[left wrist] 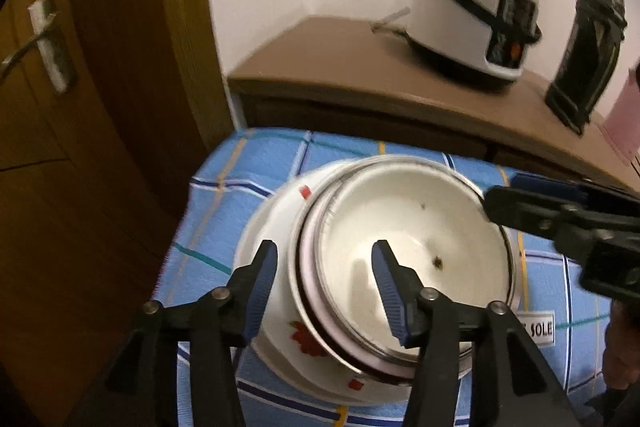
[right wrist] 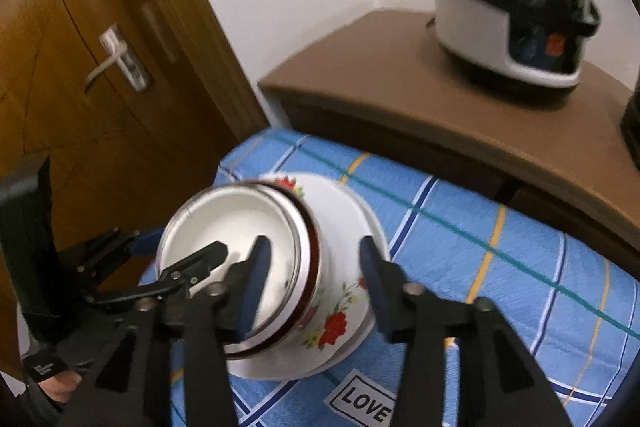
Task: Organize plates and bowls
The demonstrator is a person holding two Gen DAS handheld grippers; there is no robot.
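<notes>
A stack of nested white bowls [left wrist: 400,227] stands on a white plate [left wrist: 264,227] on the blue checked cloth. The outer bowl has red flowers [right wrist: 332,323] and a dark red rim. My left gripper [left wrist: 324,267] is open, its fingers straddling the near rim of the stack, one finger inside the top bowl and one outside. My right gripper [right wrist: 312,267] is open and straddles the other side of the stack in the same way. It shows at the right in the left wrist view [left wrist: 520,207]. The left gripper shows at the left in the right wrist view [right wrist: 176,259].
The blue cloth [right wrist: 500,267] covers a small table next to a wooden door [right wrist: 80,107]. Behind it a brown cabinet [left wrist: 340,67] carries a white rice cooker [left wrist: 476,11] and a black appliance [left wrist: 584,47].
</notes>
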